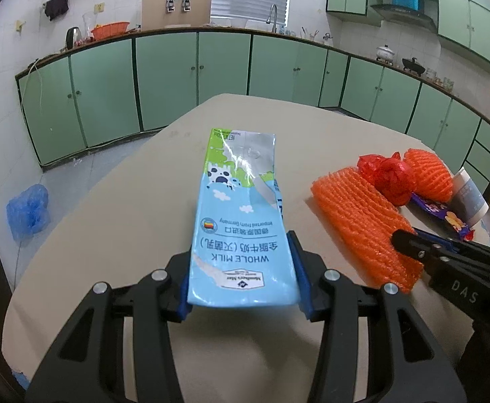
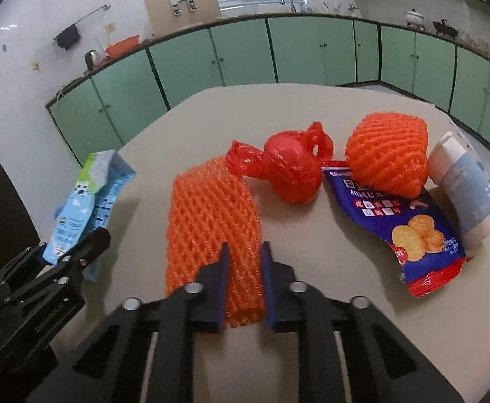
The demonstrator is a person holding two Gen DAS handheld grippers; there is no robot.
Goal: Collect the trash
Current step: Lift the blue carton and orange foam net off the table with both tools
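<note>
My left gripper (image 1: 241,245) is shut on the lower end of a flattened blue whole-milk carton (image 1: 241,208), which it holds tilted above the beige table (image 1: 110,235). The same carton (image 2: 87,194) shows at the left of the right wrist view, in the left gripper (image 2: 87,245). A long orange foam net (image 2: 208,215) lies flat on the table. My right gripper (image 2: 245,247) is shut on its near end, and the net is pinched between the blue pads. From the left wrist view, that gripper (image 1: 402,240) sits at the net's (image 1: 359,215) right edge.
Behind the net lie a knotted red plastic bag (image 2: 292,171), a rounded orange foam net (image 2: 386,151), a purple snack wrapper (image 2: 406,221) and a white and blue roll (image 2: 466,194). A blue plastic bag (image 1: 26,211) sits on the floor at left. Green cabinets line the walls.
</note>
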